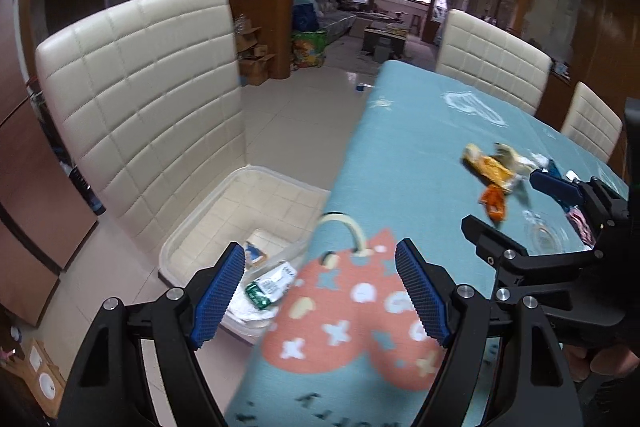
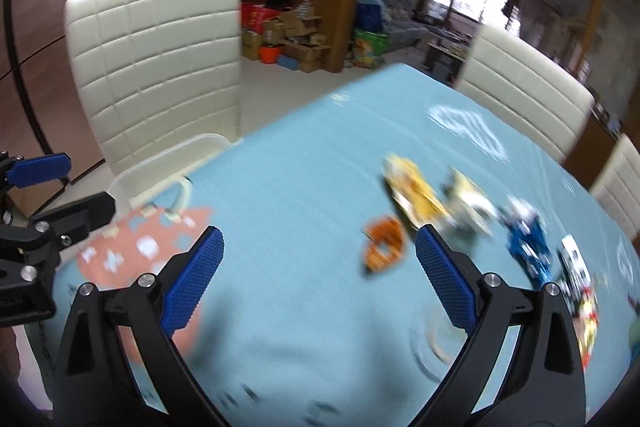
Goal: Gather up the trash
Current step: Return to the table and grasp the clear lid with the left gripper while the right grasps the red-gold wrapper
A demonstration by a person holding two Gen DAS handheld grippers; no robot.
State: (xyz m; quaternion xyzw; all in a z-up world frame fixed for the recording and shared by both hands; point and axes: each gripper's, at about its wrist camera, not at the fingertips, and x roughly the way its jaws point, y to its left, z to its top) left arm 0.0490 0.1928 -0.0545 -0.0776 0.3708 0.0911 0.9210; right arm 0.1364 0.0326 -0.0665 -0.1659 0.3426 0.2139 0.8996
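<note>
My left gripper [image 1: 320, 267] is open and empty above the left edge of the table's blue cloth [image 1: 408, 147]. Below it, a clear plastic tub [image 1: 192, 231] rests on a cream chair seat and holds a white-and-green packet [image 1: 268, 283] and other trash. My right gripper [image 2: 319, 239] hangs open over the cloth with nothing between its pads. Just ahead of it lie an orange wrapper [image 2: 384, 247], a yellow wrapper [image 2: 412, 195], a cream wrapper [image 2: 468, 203] and a blue wrapper [image 2: 526, 239]. The right wrist view is blurred.
A cream quilted chair [image 1: 140, 99] stands behind the tub, and two more chairs [image 1: 492, 67] line the table's far side. More packets [image 2: 576, 267] lie on the cloth at the right. Boxes and bags [image 2: 296, 35] stand on the tiled floor beyond.
</note>
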